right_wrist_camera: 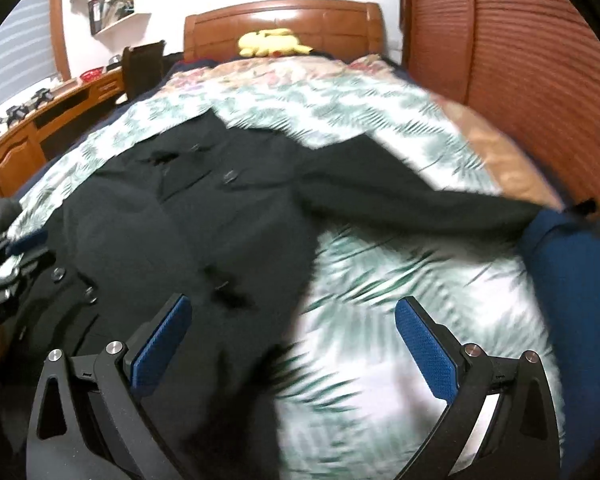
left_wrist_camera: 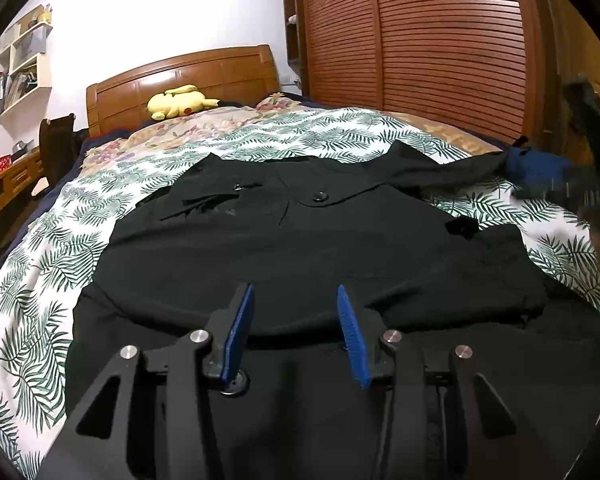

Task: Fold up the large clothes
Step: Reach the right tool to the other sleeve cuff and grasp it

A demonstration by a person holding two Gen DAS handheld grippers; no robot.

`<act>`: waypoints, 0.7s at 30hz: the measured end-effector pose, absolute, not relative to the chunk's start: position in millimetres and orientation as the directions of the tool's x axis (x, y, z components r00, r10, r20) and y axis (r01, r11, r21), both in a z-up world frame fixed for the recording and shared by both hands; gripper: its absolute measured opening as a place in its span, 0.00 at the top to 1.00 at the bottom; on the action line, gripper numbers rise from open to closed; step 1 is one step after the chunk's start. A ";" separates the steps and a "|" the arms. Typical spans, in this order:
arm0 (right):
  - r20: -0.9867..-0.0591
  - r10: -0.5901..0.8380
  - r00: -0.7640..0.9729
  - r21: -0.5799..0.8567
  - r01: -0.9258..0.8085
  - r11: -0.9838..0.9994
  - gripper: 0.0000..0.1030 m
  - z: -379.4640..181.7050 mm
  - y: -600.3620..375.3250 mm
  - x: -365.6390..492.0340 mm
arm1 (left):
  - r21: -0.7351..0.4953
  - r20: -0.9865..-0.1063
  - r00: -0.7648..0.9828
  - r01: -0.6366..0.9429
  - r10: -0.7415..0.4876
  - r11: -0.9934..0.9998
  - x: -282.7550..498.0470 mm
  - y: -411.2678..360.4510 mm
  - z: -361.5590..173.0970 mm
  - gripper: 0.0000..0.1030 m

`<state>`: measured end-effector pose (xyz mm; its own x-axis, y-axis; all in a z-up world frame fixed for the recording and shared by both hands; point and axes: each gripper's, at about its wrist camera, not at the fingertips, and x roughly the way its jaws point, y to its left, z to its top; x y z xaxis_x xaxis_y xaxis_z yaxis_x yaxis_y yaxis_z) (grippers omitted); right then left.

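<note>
Left hand-held gripper (left_wrist_camera: 296, 332): jaws part open, empty, hovering low over near hem area of black coat (left_wrist_camera: 300, 240), a coat button (left_wrist_camera: 234, 384) right under left pad. Right hand-held gripper (right_wrist_camera: 292, 344): jaws spread wide, empty, above coat's right edge, half over coat, half over leaf-print bedspread (right_wrist_camera: 400, 300); view blurred from motion.

Coat spread flat, front up, on bed ahead of both grippers, collar far, hem near. One sleeve (right_wrist_camera: 420, 200) stretched out ahead and right of right gripper, cuff near blue cloth (right_wrist_camera: 572, 280) at bed's right side. Other sleeve looks folded in over chest, far left of left gripper.

Handling, judged: thick woven cloth, soft but heavy, likely to drag and sag, not slippery. Pinch at hem corners or cuff, single layer edge where possible; avoid buttons.

Room: plenty of open bedspread beyond collar and right of coat. Wardrobe (left_wrist_camera: 420, 40) close along right, bed's right edge near sleeve end, so sweep sleeve inward. Yellow plush toy (left_wrist_camera: 180, 102) at headboard (left_wrist_camera: 204, 76), well apart. Desk (right_wrist_camera: 60, 108) far left, off bed.
</note>
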<state>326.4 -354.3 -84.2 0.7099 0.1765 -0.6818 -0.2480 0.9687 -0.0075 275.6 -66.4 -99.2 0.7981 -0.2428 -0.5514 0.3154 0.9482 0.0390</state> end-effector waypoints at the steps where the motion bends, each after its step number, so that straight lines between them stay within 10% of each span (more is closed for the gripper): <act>1: -0.678 0.146 0.720 -0.036 -0.231 0.972 0.00 -74.2 -369.1 332.5 | 0.043 -0.555 0.796 0.317 -0.241 0.948 275.8 -67.6 -99.8 0.60; 10: -0.663 -0.233 0.712 -0.224 0.109 0.969 0.00 -32.9 -543.3 408.7 | 0.030 -0.579 0.779 0.315 -0.240 0.949 279.4 -68.6 -106.1 0.60; 21: -0.744 -0.316 0.589 -0.047 0.426 0.904 0.00 -29.8 -690.1 438.3 | 0.026 -0.603 0.760 0.324 -0.244 0.946 283.5 -71.5 -112.6 0.60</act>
